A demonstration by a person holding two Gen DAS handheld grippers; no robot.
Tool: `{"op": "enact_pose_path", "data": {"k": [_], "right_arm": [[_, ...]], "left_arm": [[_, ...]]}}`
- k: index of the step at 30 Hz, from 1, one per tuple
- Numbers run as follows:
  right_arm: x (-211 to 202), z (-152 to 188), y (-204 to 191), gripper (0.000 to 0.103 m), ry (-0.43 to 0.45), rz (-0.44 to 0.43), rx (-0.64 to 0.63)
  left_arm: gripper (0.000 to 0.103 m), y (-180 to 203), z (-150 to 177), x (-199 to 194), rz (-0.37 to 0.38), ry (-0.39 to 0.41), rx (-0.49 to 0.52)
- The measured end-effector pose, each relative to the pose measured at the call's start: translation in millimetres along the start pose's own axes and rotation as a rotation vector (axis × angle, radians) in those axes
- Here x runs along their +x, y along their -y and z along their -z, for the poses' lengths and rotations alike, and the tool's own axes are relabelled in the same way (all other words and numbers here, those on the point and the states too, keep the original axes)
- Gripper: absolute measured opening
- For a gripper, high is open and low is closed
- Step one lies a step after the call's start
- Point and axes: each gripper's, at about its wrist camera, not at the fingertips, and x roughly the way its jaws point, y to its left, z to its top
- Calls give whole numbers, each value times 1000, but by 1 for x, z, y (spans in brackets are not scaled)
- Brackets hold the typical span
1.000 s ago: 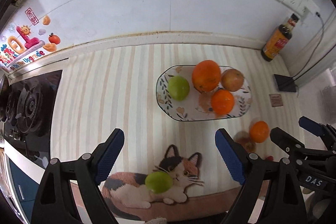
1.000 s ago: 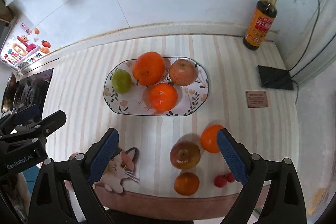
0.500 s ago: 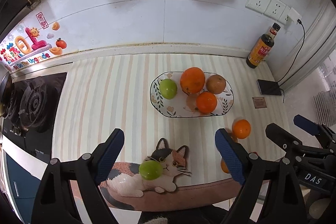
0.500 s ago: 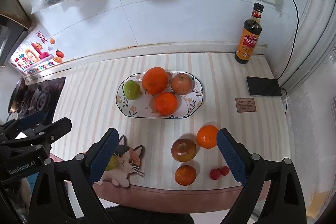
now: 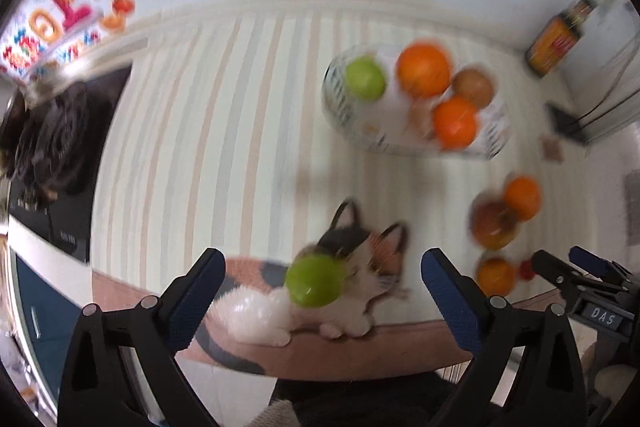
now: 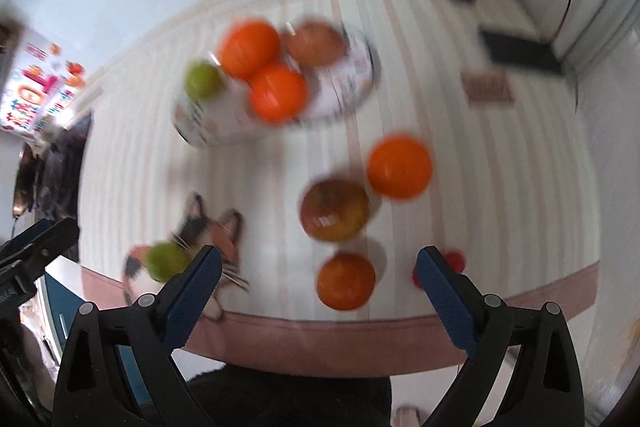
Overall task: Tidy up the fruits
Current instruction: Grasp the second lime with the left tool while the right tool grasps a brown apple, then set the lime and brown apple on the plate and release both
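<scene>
Both grippers have dropped closer to the striped worktop [image 5: 224,115]. Left gripper [image 5: 322,291] gapes wide over the round green fruit [image 5: 316,281] at the front edge; right gripper [image 6: 318,285] gapes wide over the small orange [image 6: 346,281].

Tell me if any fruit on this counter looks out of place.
Several pieces lie loose on the mat instead of on the plate: a green fruit on the cat picture, plus an apple, two oranges and small red fruits near the front edge. Nothing looks spilled or damaged.
</scene>
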Motion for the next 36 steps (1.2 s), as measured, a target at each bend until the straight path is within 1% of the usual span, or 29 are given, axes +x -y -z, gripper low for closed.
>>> {"op": "enact_pose_path", "data": {"k": [2,4,6,9,11,13,15,16,17,18,19,22,25,26,27,29,32,36], "right_arm": [[23,6,10,100,-47,-15,41],[38,8,19,100,-71,-50,83],[50,5,27,100,-74,-64,123],[62,-5,27,99,-60,-56,131],[68,-13,25,96,-56,-49,123],[77,-22,20,92,-59,-28,101],[86,-31,14,85,-70,4,76],[89,-34,13,76,-78,10,70],[96,-36,11,70,-89,17,62],[99,-37,9,70,-96,21,53],[101,-39,6,70,-86,43,31],[101,-40,2,70,-89,41,9],[102,-36,-5,70,-118,-28,-2],[103,-33,-10,70,-130,-60,-8],[104,-31,-13,70,-136,-72,-17],[110,-26,-22,70,-156,-66,-40],[112,-27,-29,71,-147,-45,-64],[111,-27,-27,71,-154,-55,-48]], "left_arm": [[101,-4,6,22,-14,-58,-10],[101,-7,11,45,-15,-110,-24],[100,-11,14,62,-20,-152,-37],[100,-16,16,87,-18,-208,-55],[100,-19,17,100,-6,-233,-68],[94,-20,17,109,-3,-239,-70],[81,-20,18,118,4,-252,-72],[78,-20,18,120,27,-251,-75],[71,-20,19,121,50,-246,-80],[61,-19,19,121,69,-242,-79],[61,-15,19,120,80,-242,-69],[61,-5,21,119,47,-224,-27],[60,-4,26,117,89,-237,-38],[60,-4,27,116,94,-234,-39],[60,-3,28,116,95,-230,-33],[60,-1,30,116,92,-222,-28],[60,0,30,118,92,-223,-26],[60,0,31,117,95,-226,-17]]}}
